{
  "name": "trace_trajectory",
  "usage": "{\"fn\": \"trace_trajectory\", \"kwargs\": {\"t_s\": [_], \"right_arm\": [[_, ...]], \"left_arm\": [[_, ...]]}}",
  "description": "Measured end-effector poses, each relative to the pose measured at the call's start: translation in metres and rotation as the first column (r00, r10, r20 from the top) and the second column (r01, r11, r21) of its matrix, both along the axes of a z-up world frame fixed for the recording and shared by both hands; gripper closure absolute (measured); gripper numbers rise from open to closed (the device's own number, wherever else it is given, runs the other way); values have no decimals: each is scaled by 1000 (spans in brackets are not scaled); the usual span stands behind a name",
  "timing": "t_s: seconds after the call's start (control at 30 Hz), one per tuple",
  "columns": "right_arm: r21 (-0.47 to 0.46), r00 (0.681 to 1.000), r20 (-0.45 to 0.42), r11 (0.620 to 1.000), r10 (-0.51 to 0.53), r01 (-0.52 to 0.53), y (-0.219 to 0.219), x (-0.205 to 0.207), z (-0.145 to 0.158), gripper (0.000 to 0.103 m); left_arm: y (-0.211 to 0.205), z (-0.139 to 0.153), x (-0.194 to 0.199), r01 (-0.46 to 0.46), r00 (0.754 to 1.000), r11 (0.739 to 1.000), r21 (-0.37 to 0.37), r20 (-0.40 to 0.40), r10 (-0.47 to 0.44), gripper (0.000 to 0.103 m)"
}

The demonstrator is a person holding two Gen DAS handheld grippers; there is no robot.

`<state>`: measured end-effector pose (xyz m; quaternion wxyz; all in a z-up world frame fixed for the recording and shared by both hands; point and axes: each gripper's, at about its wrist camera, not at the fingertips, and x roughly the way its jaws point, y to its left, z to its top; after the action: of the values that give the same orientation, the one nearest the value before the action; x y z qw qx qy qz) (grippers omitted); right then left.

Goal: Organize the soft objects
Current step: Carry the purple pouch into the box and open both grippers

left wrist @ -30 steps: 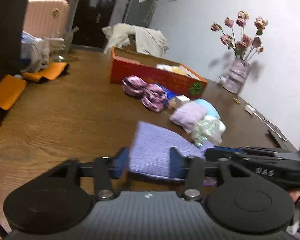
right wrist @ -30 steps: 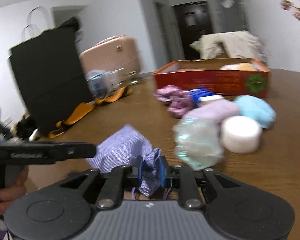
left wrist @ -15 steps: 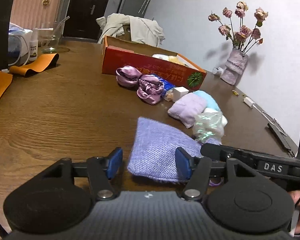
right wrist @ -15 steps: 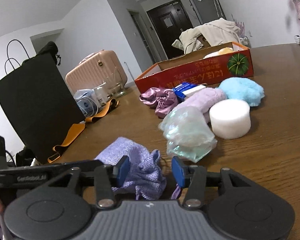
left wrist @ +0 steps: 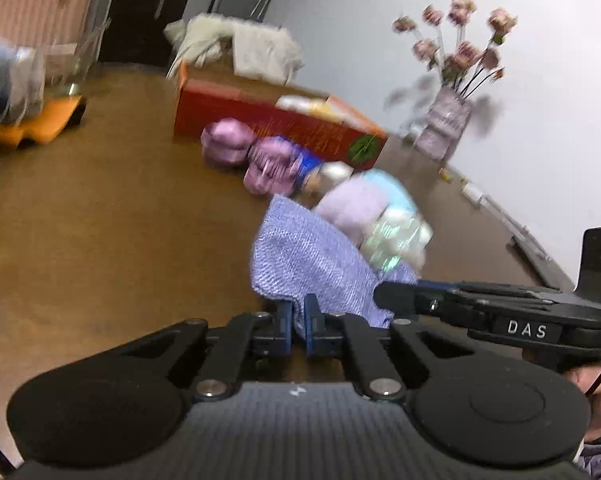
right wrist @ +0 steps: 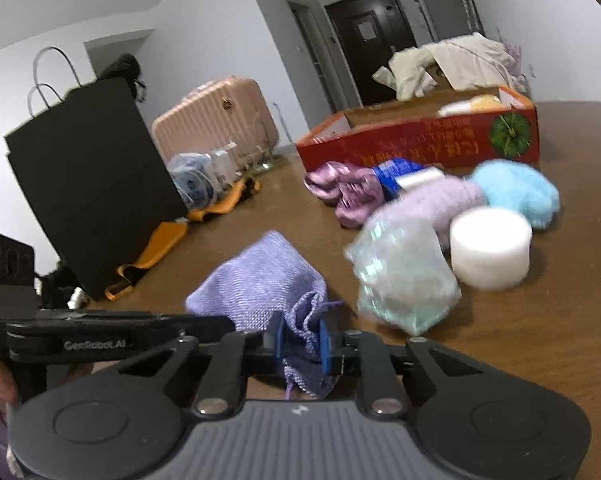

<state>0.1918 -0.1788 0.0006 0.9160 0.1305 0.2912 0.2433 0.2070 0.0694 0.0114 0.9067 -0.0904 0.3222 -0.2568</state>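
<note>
Both views are motion-blurred; the printing on the side of the red box [right wrist: 420, 148] cannot be read in either. The blue packet [right wrist: 394, 172] just in front of the box carries print that is too blurred to make out.

The lavender woven pouch [left wrist: 312, 264] lies on the desk [left wrist: 100, 220], well in front of the red box. The left gripper [left wrist: 298, 322] has its blue fingers [left wrist: 286, 320] nearly together, pinching one lower edge of the pouch. The right gripper [right wrist: 300, 342] has its fingers [right wrist: 277, 340] closed to a narrow gap on the gathered drawstring neck of the pouch [right wrist: 260, 284]. Part of the pouch is hidden behind each gripper body.

The left wrist view alone shows a vase of dried roses [left wrist: 446, 120] beyond the red box, and the marking "DAS" on the right gripper's side [left wrist: 526, 328]. The right wrist view alone shows a black paper bag [right wrist: 88, 184] far to the left of the box and the marking "GenRobot.AI" on the left gripper's side [right wrist: 94, 345].

Between the pouch and the red box lie an iridescent wrapped bundle [right wrist: 402, 276], a white cylinder [right wrist: 490, 252], a pale purple fluffy item [right wrist: 436, 204], a light blue fluffy item [right wrist: 516, 192] and pink satin scrunchies [right wrist: 348, 192]. In the left wrist view the cylinder is mostly hidden behind the bundle.
</note>
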Motion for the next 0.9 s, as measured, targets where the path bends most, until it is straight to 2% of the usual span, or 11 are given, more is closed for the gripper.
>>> {"fn": "trace_trajectory", "kwargs": {"t_s": [0.1,0.2,0.33,0.43,0.57,0.67,0.77,0.87,0.9], "right_arm": [[25,998,60,999,21,-23,-7,8,28,87],[46,990,135,998,39,-46,-24,38,65,87],[14,984,170,998,60,-64,-40,115,98,87],[-24,986,131,995,99,-97,-37,191,110,87],[-103,992,58,989,109,-103,-23,281,105,87],[-138,991,-32,981,130,-133,-11,337,86,87],[-148,982,-110,975,151,-167,-1,373,63,87],[-186,968,-177,960,176,-208,11,389,42,84],[-209,963,-196,952,183,-224,17,390,34,80]], "left_arm": [[-2,27,15,-8,998,999,-49,68,11,96],[-8,60,44,-21,987,997,-73,156,32,96],[-24,89,105,-44,978,998,-52,202,53,96],[-34,91,166,-104,982,994,-33,153,108,96],[-45,77,236,-179,979,984,5,102,178,96],[-50,60,267,-218,975,975,45,51,216,94],[-48,47,271,-209,978,975,76,44,206,94],[-43,45,260,-182,983,976,120,50,177,91],[-40,46,254,-177,983,976,126,64,170,85]]}}
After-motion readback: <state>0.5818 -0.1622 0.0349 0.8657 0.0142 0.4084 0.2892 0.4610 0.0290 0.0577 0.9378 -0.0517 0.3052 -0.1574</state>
